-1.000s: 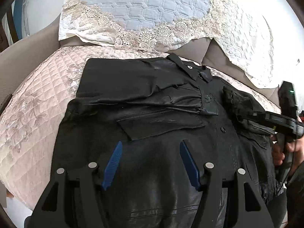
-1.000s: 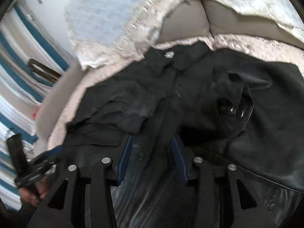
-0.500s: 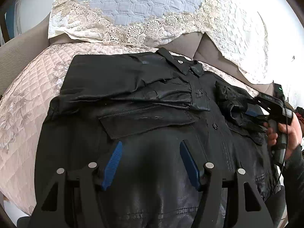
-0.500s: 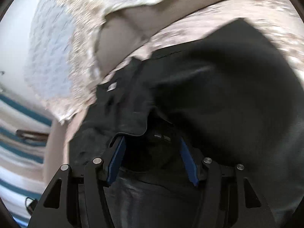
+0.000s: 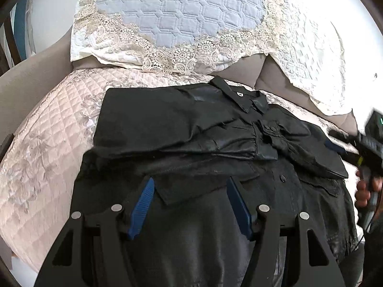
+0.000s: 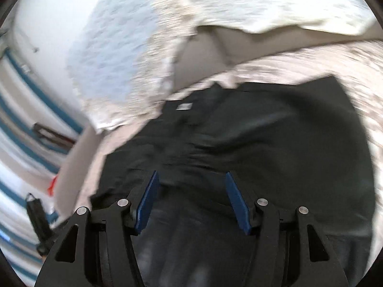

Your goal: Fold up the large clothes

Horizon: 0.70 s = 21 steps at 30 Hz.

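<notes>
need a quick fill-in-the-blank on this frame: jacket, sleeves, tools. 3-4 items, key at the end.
1. The black jacket lies on a quilted cover of ____ colour.
2. Both sleeves are folded ____ the jacket's front.
3. The left tool hovers with its jaws ____, gripping nothing.
4. The collar points toward the lace-edged ____.

Missing words: pink; across; open; pillow

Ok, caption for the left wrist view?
Open left gripper above a black jacket, both sleeves folded in, on a quilted sofa.
</notes>
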Each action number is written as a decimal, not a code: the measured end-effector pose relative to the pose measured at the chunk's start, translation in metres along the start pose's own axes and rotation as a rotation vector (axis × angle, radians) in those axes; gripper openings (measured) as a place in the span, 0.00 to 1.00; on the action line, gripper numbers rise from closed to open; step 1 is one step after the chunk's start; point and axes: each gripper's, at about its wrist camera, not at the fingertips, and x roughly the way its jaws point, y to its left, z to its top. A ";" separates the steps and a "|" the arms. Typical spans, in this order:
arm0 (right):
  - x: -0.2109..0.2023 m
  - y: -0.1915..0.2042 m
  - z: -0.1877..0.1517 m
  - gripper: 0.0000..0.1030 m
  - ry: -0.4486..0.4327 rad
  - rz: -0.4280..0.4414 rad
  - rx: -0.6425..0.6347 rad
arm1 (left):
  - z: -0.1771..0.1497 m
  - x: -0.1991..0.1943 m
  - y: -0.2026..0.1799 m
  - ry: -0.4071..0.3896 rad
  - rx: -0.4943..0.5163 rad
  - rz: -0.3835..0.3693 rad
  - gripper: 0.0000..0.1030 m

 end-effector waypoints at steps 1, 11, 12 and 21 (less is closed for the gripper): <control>-0.005 -0.012 -0.001 0.58 -0.007 -0.036 0.007 | 0.002 0.001 -0.001 -0.003 0.004 0.001 0.63; -0.032 -0.073 -0.010 0.42 0.018 -0.224 0.053 | 0.035 0.034 0.026 0.008 -0.004 0.108 0.63; -0.038 -0.067 -0.007 0.42 -0.008 -0.215 0.031 | 0.039 0.031 0.030 -0.009 -0.012 0.116 0.63; -0.021 -0.097 -0.007 0.42 0.034 -0.348 0.048 | 0.039 0.088 0.070 0.107 -0.038 0.202 0.68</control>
